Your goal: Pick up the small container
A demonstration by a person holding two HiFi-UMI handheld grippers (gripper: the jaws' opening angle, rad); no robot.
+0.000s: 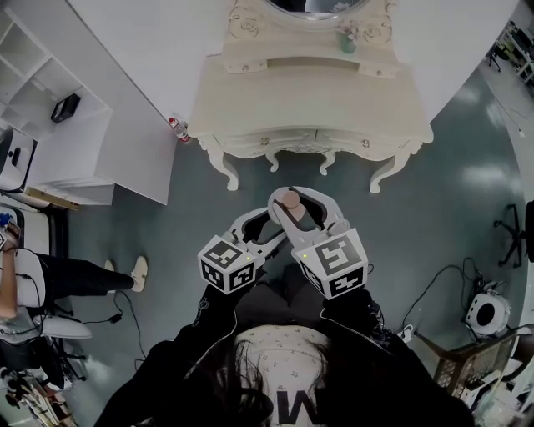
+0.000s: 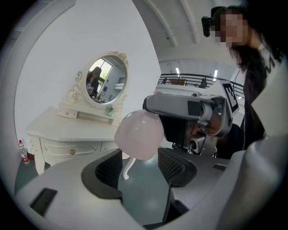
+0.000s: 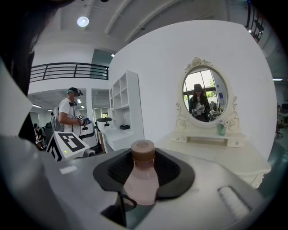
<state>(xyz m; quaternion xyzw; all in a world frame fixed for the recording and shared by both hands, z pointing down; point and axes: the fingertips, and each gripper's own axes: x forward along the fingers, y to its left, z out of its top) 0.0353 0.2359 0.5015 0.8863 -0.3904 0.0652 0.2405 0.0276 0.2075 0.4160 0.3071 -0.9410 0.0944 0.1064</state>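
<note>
Right tool (image 3: 144,167) is clamped on the small pale-pink plastic bottle with a brown cap (image 3: 141,185), cap toward the jaw tips. Left tool (image 2: 143,168), jaws apart and gripping nothing, faces the bottle's rounded end, just beside it. The cream dressing-table counter (image 1: 309,100) stands ahead, well apart.

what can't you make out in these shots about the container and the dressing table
- small container body: in the head view the right tongs cover all but its top.
- Its cap: the left gripper view shows only the rounded base.
- green item on the dressing table: too small in every view to identify.
- mirror: cut off by the head view's top edge.
</note>
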